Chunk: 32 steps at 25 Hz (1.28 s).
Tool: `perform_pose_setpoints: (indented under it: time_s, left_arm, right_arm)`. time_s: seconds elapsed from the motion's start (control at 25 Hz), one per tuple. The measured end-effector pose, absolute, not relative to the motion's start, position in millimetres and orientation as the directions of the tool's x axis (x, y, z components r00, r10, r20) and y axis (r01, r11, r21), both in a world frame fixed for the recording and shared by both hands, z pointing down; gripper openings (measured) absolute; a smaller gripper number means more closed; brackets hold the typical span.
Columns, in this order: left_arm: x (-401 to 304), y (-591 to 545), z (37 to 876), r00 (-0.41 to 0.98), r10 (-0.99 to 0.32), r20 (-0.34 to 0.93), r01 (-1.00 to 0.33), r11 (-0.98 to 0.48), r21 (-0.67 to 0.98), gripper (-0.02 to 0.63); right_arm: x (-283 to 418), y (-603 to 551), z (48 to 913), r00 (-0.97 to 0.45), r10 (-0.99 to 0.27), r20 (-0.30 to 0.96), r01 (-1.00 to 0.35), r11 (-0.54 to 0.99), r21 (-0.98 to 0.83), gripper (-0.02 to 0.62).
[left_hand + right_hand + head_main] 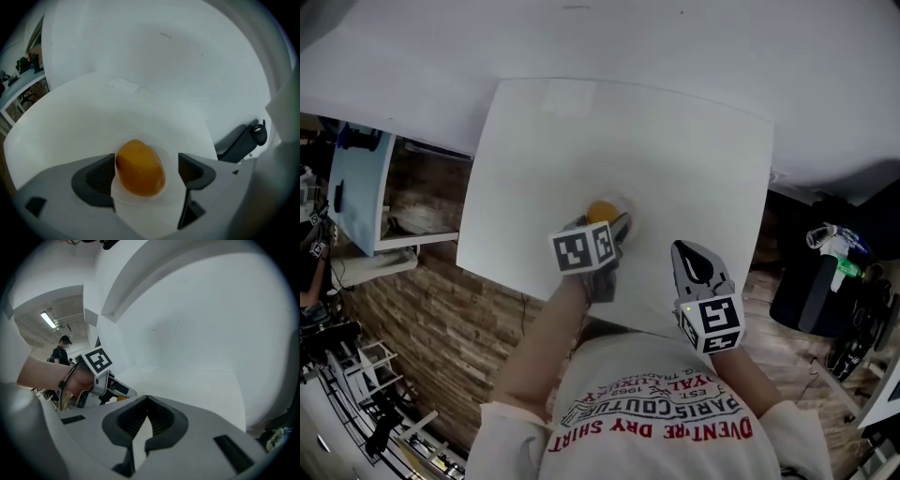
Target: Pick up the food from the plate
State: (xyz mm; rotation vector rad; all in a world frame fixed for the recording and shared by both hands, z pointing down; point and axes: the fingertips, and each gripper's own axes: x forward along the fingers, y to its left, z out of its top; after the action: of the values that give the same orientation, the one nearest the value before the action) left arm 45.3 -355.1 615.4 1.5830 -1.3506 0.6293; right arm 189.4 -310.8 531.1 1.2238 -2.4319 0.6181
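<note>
Orange food (139, 168) on white plate (169, 153) between wide-spread fingers (96, 178) of left gripper (146, 164); right gripper (146, 401) fingers (164, 420) together, empty.

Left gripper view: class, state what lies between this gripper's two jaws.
The orange food, sitting on a small white plate, lies between the open jaws of the left gripper. The left gripper view shows this plainly.

Left gripper view: white plate (169, 151) on white table (70, 108). On the near side of the food (139, 168) I can't separate the two.
Head view: the left gripper (600, 223) covers the food's near half and most of the plate.
Right gripper view: the food is only an orange sliver. The far person (61, 351) is too small to read.
</note>
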Motion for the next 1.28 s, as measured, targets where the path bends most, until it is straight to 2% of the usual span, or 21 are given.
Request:
perform_pose_setpoints:
  time_s: [0.24, 0.64, 0.88, 1.08, 1.28]
  left_arm:
    - [39, -362, 638, 0.244, -0.396, 0.885, -0.953, 0.071, 0.294, 0.4]
    - [43, -363, 651, 0.21, -0.361, 0.909, -0.975, -0.004, 0.223, 0.4]
    - [42, -364, 650, 0.218, -0.386, 0.896, -0.973, -0.009, 0.232, 0.4]
    - [38, -362, 644, 0.301, -0.394, 0.868, -0.944, 0.005, 0.329, 0.4]
    - [31, -361, 619, 0.314, -0.443, 0.84, -0.947, -0.089, 0.308, 0.4]
  right_arm:
    - [198, -316, 537, -0.556, -0.667, 0.496, -0.825, 0.516, -0.231, 0.009]
    - [199, -326, 546, -0.541, -0.66, 0.521, -0.833, 0.507, -0.223, 0.009]
    - [192, -330, 546, -0.52, -0.67, 0.53, -0.844, 0.497, -0.2, 0.009]
    - [187, -328, 543, -0.479, -0.692, 0.54, -0.868, 0.464, -0.176, 0.009]
    - [179, -322, 531, -0.431, -0.727, 0.534, -0.896, 0.415, -0.159, 0.009]
